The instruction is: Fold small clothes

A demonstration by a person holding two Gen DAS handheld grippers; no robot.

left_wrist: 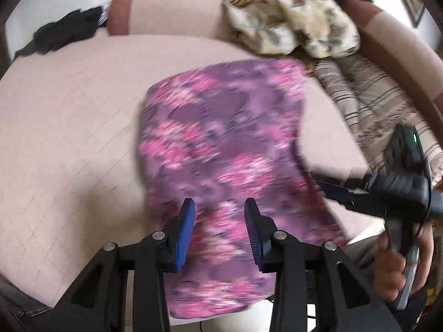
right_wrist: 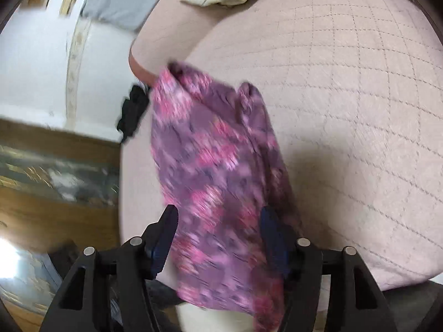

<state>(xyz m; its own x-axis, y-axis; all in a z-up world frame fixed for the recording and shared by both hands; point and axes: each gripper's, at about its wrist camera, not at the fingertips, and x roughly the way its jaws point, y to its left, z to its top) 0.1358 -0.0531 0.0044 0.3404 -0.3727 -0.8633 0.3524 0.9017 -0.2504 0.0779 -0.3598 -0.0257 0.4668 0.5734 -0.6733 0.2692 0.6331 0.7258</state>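
A purple garment with pink flowers (left_wrist: 221, 149) lies spread on the pink quilted sofa seat (left_wrist: 69, 127), its near end hanging over the front edge. My left gripper (left_wrist: 218, 210) is open just above its near part, fingers apart on either side of the cloth. My right gripper shows in the left wrist view (left_wrist: 337, 191) at the garment's right edge. In the right wrist view the right gripper (right_wrist: 218, 221) is open with the garment (right_wrist: 216, 171) between its fingers, not pinched. The frames are motion-blurred.
A cream floral cloth heap (left_wrist: 290, 22) and a striped cloth (left_wrist: 373, 102) lie at the back right of the sofa. Black clothes (left_wrist: 61, 33) lie at the back left. The sofa backrest (left_wrist: 171, 8) is behind. Wood floor (right_wrist: 55, 207) is beside the seat.
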